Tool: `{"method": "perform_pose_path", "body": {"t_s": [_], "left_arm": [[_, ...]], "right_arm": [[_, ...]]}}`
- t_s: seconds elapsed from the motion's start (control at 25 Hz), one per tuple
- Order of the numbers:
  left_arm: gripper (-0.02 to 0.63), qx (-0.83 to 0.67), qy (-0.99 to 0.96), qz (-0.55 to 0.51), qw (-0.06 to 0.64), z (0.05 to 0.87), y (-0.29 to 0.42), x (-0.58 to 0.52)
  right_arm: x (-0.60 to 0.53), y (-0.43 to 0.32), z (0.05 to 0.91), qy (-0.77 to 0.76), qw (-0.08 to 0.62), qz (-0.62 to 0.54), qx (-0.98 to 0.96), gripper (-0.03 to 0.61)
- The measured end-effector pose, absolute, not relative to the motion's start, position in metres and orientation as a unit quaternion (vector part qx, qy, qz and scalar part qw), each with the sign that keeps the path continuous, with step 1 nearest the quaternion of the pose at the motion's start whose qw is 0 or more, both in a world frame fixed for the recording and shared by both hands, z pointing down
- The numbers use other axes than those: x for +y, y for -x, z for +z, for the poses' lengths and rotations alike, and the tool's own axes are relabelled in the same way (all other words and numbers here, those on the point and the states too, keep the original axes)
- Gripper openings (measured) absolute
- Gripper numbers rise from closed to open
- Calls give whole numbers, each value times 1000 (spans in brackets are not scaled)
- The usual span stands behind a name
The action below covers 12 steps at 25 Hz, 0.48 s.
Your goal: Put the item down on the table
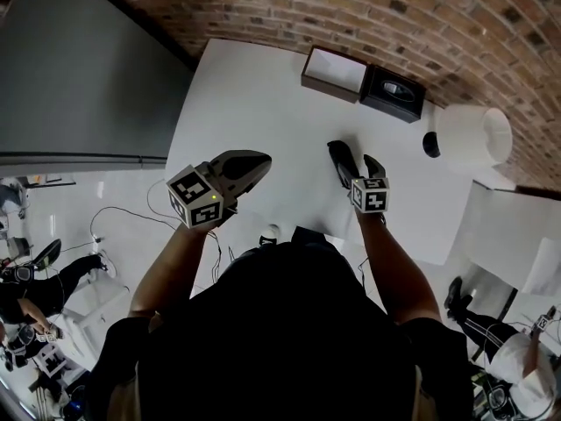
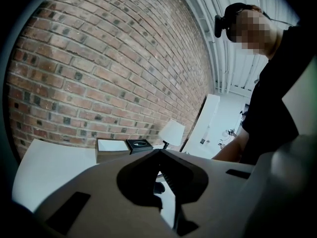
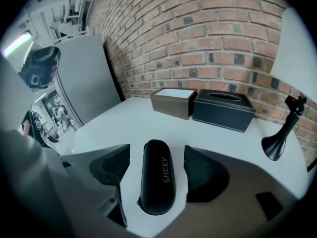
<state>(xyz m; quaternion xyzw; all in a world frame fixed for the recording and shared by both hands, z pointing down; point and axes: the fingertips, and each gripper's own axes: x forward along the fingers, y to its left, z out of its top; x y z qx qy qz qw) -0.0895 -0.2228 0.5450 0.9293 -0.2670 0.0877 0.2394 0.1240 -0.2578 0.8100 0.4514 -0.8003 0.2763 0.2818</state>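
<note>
The case (image 3: 157, 182) lies flat on the table (image 1: 263, 103) near its near edge, right of the middle, between the parted jaws of the right gripper (image 3: 158, 158) and touching neither. Along the far edge the open box (image 1: 333, 71) sits just left of the tissue box (image 1: 394, 93), and the lamp (image 1: 473, 137) stands right of both at the far right corner. The left gripper (image 1: 241, 167) hangs over the table's near left part, well apart from the case.
</note>
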Motion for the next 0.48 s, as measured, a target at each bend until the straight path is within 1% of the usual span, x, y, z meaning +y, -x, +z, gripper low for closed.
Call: {"method": "perform_pose_path", "body": {"t_s": [0.24,0.48], "left_arm": [[17,-256,-938,75,222,521,88,-216],[17,-245,-945,67,204,496,87,-211]], "right_arm": [[-261,-136,757,-482,247,267,-797,347],[-262,-149,700,-506,213,247,-798,322]]}}
